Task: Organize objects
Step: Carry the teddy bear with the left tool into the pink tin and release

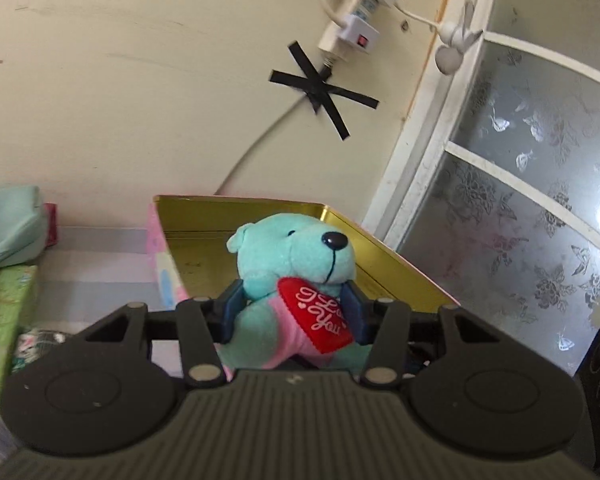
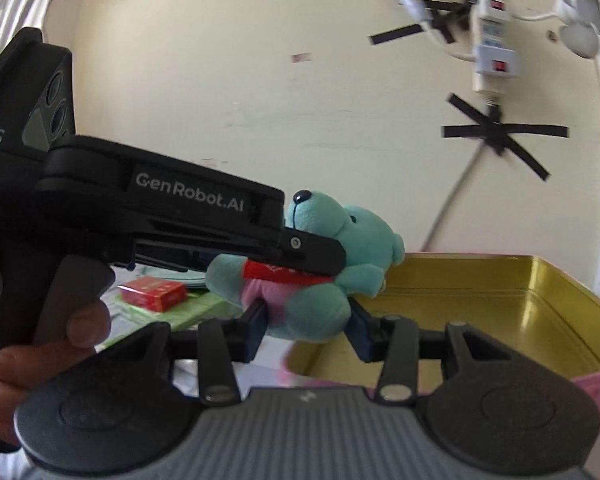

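Note:
A teal plush bear (image 1: 296,264) with a pink belly and a red "I Love You" heart is held in the air. My left gripper (image 1: 294,312) is shut on its body, and its blue pads (image 1: 232,312) press both sides. In the right wrist view the bear (image 2: 332,264) hangs at the near left edge of an open pink tin with a gold inside (image 2: 500,312). My right gripper (image 2: 306,330) has its pads (image 2: 256,332) against the bear's lower body and looks shut on it. The left gripper's body (image 2: 180,216) crosses over the bear there.
The gold-lined tin (image 1: 220,236) stands by the wall, behind the bear. A teal pouch (image 1: 8,224) and a green box (image 1: 4,312) lie at the left. A red box (image 2: 156,294) sits on green items. A power strip (image 1: 352,28) and cable hang taped on the wall. A patterned glass door (image 1: 520,200) is at the right.

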A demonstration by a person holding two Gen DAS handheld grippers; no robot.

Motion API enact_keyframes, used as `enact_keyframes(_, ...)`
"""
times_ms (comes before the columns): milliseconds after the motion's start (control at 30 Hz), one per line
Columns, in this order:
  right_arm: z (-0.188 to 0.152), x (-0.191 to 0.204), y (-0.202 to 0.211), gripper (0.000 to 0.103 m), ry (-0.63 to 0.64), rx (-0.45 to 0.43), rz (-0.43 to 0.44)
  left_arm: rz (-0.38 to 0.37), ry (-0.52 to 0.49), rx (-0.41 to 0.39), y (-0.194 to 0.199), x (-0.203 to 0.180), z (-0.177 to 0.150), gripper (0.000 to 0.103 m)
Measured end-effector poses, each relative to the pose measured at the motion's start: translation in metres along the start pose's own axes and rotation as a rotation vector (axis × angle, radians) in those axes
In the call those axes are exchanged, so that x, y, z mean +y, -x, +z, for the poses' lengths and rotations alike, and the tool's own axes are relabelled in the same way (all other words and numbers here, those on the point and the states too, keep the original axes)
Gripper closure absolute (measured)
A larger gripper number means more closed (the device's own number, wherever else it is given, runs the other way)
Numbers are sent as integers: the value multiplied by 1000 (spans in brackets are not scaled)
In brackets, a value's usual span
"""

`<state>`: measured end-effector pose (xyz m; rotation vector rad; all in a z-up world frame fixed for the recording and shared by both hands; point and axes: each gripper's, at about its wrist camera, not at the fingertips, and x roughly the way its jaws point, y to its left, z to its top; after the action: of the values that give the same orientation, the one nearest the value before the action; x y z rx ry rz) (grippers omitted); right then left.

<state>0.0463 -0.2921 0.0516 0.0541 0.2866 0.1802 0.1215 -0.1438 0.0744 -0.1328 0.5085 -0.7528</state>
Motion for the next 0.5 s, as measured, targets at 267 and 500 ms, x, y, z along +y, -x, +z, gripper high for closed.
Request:
enact_keyframes(267,-11,-35,-11,38,-102,37,-129,99,-40,61,-46,-14,-8,41)
enact_keyframes(500,-13,-26,1,33,-82,-21,-124,152,-38,-21,-8,-9,-10,32)
